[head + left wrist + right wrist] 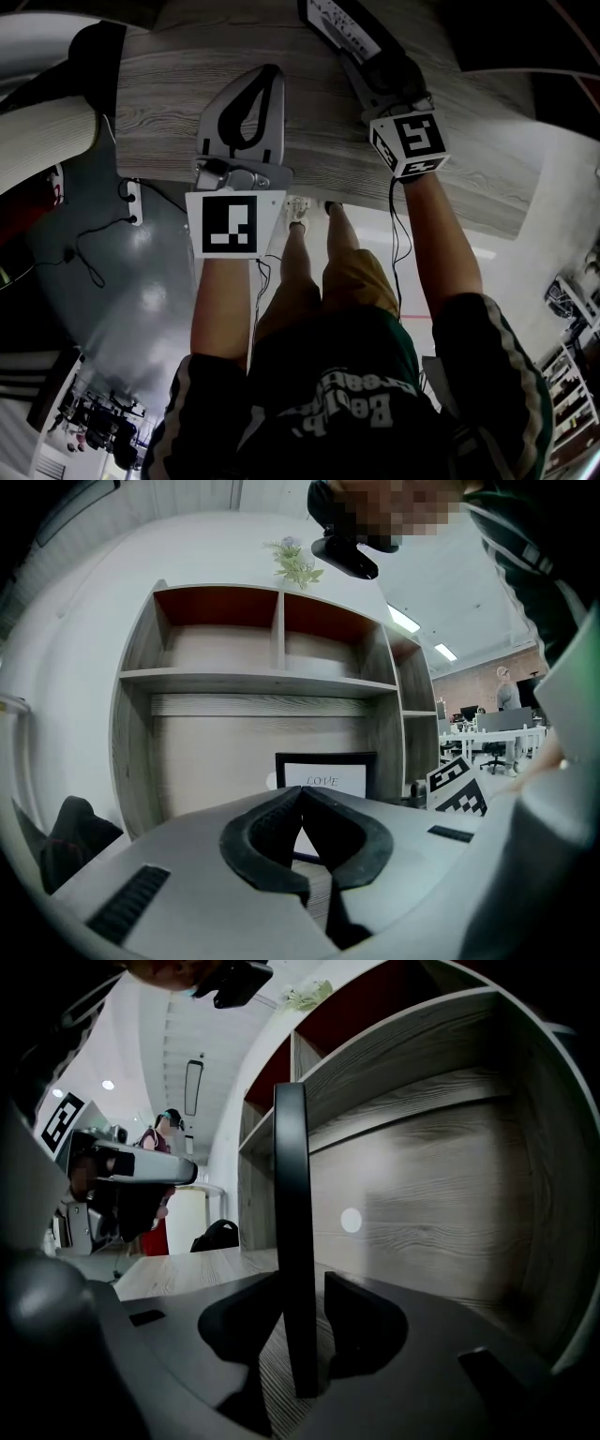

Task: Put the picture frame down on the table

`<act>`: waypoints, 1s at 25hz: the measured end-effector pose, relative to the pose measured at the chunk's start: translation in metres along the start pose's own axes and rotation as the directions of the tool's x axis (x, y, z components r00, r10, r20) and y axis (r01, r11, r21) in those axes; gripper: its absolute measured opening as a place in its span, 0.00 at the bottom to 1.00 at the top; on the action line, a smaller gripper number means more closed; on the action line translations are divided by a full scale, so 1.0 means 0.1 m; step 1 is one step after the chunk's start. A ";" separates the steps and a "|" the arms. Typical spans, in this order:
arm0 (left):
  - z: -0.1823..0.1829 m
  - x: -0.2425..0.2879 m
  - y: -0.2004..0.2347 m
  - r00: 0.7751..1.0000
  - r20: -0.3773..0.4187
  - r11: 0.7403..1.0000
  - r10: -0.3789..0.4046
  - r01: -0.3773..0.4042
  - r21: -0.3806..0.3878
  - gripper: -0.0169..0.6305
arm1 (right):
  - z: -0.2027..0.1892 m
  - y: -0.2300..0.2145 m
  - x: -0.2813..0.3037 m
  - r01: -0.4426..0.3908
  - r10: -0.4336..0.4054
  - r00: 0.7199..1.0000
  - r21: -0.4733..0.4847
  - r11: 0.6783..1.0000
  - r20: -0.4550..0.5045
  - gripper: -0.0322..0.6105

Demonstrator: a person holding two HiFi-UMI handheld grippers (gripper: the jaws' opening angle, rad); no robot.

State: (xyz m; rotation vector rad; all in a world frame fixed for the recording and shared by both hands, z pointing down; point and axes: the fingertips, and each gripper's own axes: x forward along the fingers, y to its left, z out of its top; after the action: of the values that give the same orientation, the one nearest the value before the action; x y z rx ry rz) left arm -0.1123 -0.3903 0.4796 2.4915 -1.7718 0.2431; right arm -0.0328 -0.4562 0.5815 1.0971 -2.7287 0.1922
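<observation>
The black picture frame with a white "LOVE" print stands upright on the wooden table, in front of a shelf unit. In the right gripper view the frame is edge-on between the jaws of my right gripper. Its lower end is down at the tabletop. The left jaw lies against it and a thin strip of wood shows between it and the right jaw. In the head view that gripper reaches the frame at the table's far side. My left gripper hovers shut and empty over the table.
A wooden shelf unit with open compartments rises right behind the frame, with a small plant on top. A black bag sits at the table's left end. The table's near edge is just above the person's legs.
</observation>
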 end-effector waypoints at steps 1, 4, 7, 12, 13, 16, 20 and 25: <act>-0.01 0.00 0.00 1.000 -0.004 1.000 -0.001 0.001 0.000 0.05 | -0.01 0.00 0.00 -0.001 0.001 1.000 0.004 1.000 0.000 0.27; -0.03 0.01 0.01 1.000 -0.001 1.000 -0.003 0.003 -0.002 0.05 | -0.03 0.02 0.01 -0.006 0.006 1.000 0.007 1.000 -0.003 0.28; -0.01 -0.01 0.01 1.000 0.002 1.000 -0.002 0.002 -0.008 0.05 | -0.03 0.03 -0.02 -0.003 0.003 1.000 0.013 1.000 -0.006 0.29; 0.00 -0.01 -0.01 1.000 0.007 1.000 -0.005 0.005 -0.007 0.05 | -0.04 0.00 -0.05 0.003 -0.003 1.000 0.033 0.999 -0.002 0.30; 0.00 -0.01 -0.01 1.000 0.009 1.000 -0.003 0.003 -0.011 0.05 | -0.04 0.00 -0.05 0.003 -0.003 1.000 0.033 0.999 -0.002 0.31; 0.00 -0.02 0.01 1.000 0.006 1.000 -0.001 0.001 -0.015 0.05 | -0.04 0.02 -0.06 0.001 -0.001 1.000 0.035 0.999 -0.003 0.31; -0.01 -0.04 0.03 1.000 0.003 1.000 -0.001 0.001 -0.019 0.05 | -0.06 0.06 -0.06 0.004 -0.004 1.000 0.039 0.999 -0.009 0.31; -0.03 -0.05 0.03 1.000 0.002 1.000 -0.004 0.004 -0.019 0.05 | -0.09 0.03 -0.10 0.019 -0.018 1.000 0.040 0.999 -0.012 0.32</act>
State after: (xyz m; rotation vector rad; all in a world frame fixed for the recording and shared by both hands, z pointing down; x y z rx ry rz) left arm -0.1167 -0.3861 0.4819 2.4828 -1.7618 0.2223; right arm -0.0268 -0.4459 0.5880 1.1275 -2.7146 0.2506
